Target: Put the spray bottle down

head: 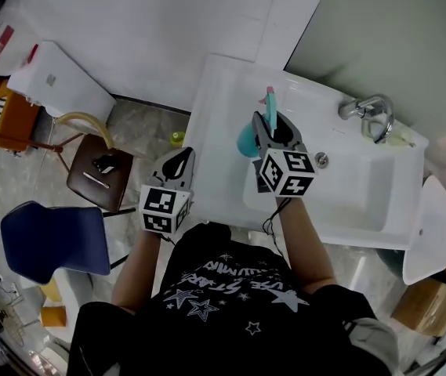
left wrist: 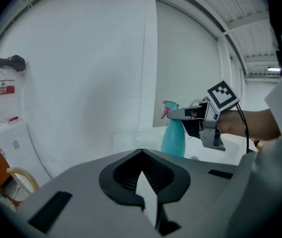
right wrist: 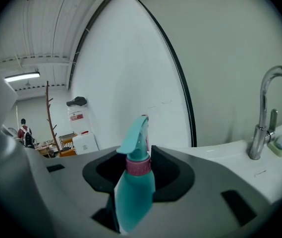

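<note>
The right gripper (head: 276, 130) has its grey jaws clenched on the spray bottle (right wrist: 133, 192), gripping the body just under the neck. The bottle is smooth teal plastic with sloping shoulders that narrow to a ribbed pink collar (right wrist: 138, 166). Above the collar is a curved teal trigger head. The bottle stands upright over the left part of the sink (head: 230, 84), near its left edge. No view shows whether its base touches the sink.

The sink is a glossy white rectangle with rounded corners and a shallow basin. A bent chrome faucet (right wrist: 267, 108) rises at its back right corner. A cube with black-and-white square markers (head: 285, 172) sits on the right gripper behind the jaws.

The left gripper (head: 179, 163) is just off the sink's left edge, over the mottled stone floor. Its matt grey jaws are pressed together with nothing between them. Below it on the floor is a chair (head: 101, 175) with a brown padded seat.
</note>
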Demonstrator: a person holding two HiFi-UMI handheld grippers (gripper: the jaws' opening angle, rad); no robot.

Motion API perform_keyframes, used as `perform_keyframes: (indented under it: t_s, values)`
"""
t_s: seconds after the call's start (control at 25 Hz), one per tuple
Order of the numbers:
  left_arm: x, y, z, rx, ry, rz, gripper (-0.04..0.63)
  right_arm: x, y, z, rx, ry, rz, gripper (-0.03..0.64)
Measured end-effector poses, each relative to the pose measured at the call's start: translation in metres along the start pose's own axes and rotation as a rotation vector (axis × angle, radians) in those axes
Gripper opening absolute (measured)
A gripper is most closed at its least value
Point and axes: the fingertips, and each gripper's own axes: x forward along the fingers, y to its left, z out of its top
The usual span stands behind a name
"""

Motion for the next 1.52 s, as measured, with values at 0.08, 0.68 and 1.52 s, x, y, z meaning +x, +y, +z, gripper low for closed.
perform_keyframes:
  t_s: [0.08,0.68,1.52]
  values:
    - [0.011,0.015,0.002,-0.002,0.007,-0.004,0.015,0.023,0.004,0.002,-0.003,-0.004,-0.004,0.161]
    - [0.051,0.070,-0.009,-0.029,0.063,-0.033,0.015,0.125,0.025,-0.011,-0.079,-0.049,-0.051,0.161]
    - [0.059,0.073,-0.019,-0.005,0.080,-0.053,0.015,0.137,0.040,-0.025,-0.161,-0.074,-0.081,0.164]
